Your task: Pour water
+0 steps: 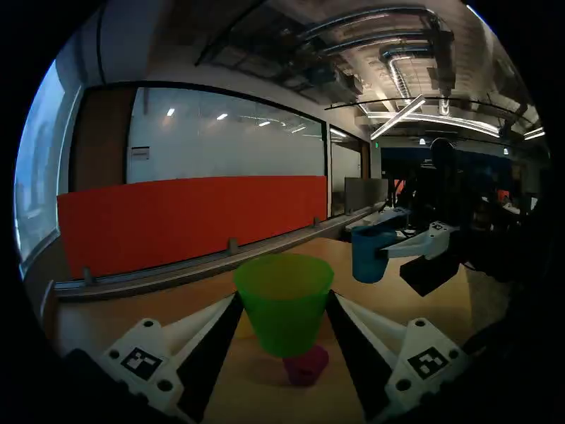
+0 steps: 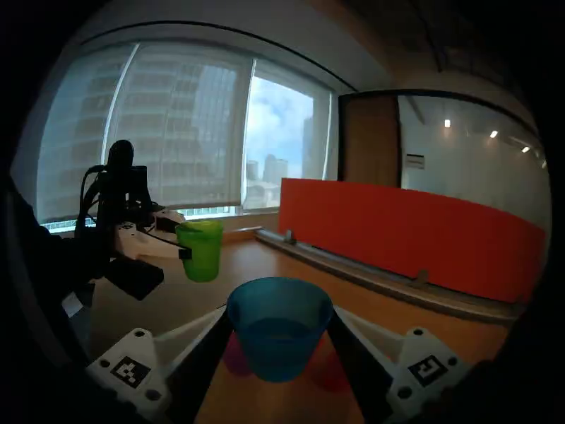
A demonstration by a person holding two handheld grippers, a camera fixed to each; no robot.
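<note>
A translucent green cup (image 1: 284,302) stands upright between the fingers of my left gripper (image 1: 284,318), which is shut on its sides and holds it above the wooden table (image 1: 395,311). In the right gripper view that green cup (image 2: 200,249) appears farther off at the left, held by the left gripper (image 2: 180,247). My right gripper (image 2: 280,332) is shut on a blue cup (image 2: 280,326) that is upright and holds water. From the left gripper view the blue cup (image 1: 369,252) hangs at the right, with the right gripper (image 1: 395,247) on it.
A small magenta cup (image 1: 306,364) stands on the table under the green cup; its magenta side (image 2: 236,357) also peeks out behind the blue cup, beside a reddish object (image 2: 328,369). An orange partition (image 1: 191,215) and a metal rail (image 1: 205,265) border the far table edge.
</note>
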